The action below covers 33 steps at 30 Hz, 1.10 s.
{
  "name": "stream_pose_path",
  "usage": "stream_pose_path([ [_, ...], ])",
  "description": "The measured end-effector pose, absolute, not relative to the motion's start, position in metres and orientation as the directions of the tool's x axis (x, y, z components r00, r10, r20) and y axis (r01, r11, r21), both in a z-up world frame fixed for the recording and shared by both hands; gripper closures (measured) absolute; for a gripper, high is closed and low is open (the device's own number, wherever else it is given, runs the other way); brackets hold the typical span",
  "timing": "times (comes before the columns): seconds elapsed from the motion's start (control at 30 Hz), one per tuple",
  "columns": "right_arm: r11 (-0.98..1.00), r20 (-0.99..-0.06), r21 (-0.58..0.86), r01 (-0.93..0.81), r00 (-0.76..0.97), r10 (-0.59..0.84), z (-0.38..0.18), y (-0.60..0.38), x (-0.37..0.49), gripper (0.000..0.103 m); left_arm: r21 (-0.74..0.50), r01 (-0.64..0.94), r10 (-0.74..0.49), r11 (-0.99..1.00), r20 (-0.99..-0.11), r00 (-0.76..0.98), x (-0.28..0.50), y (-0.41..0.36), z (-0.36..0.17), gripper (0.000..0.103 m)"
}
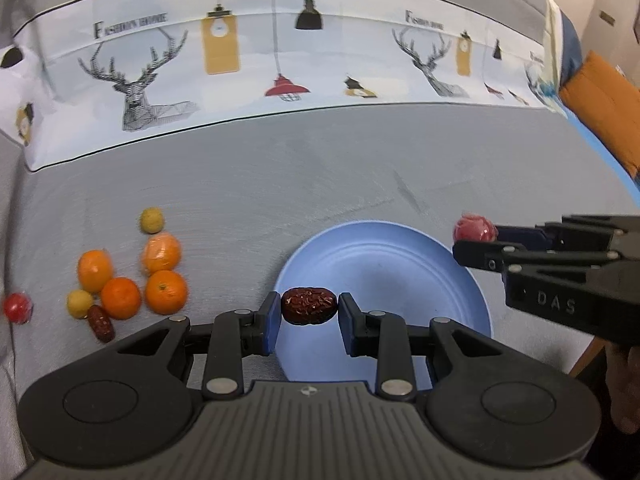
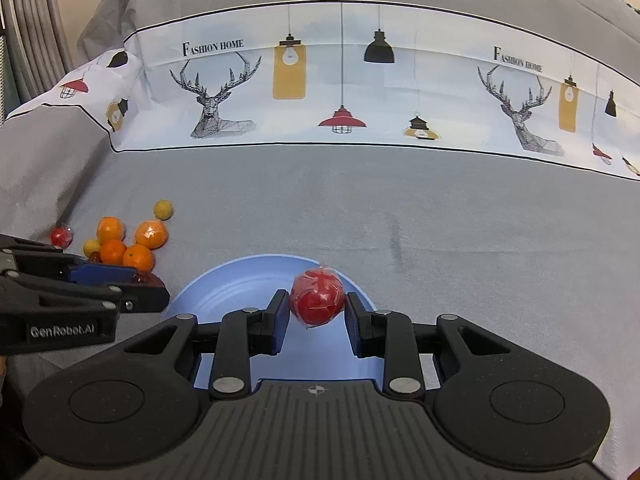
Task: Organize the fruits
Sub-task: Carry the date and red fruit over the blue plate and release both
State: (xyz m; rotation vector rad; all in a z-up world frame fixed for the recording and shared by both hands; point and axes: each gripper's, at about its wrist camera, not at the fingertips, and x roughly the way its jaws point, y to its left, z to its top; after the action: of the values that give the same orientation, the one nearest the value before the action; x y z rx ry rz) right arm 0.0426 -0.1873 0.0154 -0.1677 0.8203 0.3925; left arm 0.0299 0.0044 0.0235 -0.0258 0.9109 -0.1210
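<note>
My left hand-held gripper (image 1: 308, 308) clamps a red date (image 1: 307, 306) over the blue plate (image 1: 384, 256)'s near rim. Right hand-held gripper (image 2: 318, 300) grips a wrapped red fruit (image 2: 317, 298) above it, for release. Oranges (image 1: 166, 292) wait far left.

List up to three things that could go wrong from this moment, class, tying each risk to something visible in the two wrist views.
1. The left gripper pinches the wrinkled date only at its ends; it may slip before release.
2. The red wrapped ball in the right gripper is round, so it could roll off the shallow blue plate.
3. Both grippers crowd the plate and might collide.
</note>
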Motion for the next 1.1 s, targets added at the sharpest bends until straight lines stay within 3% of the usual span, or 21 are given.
stream_pose_path([
  [1.1, 0.905, -0.776, 0.011, -0.425, 0.568, 0.276, 0.004, -0.187, 0.048, 0.07, -0.039, 0.19, -0.146, 0.981, -0.795, 0.589, 0.038, -0.024, 0.009, 0.068],
])
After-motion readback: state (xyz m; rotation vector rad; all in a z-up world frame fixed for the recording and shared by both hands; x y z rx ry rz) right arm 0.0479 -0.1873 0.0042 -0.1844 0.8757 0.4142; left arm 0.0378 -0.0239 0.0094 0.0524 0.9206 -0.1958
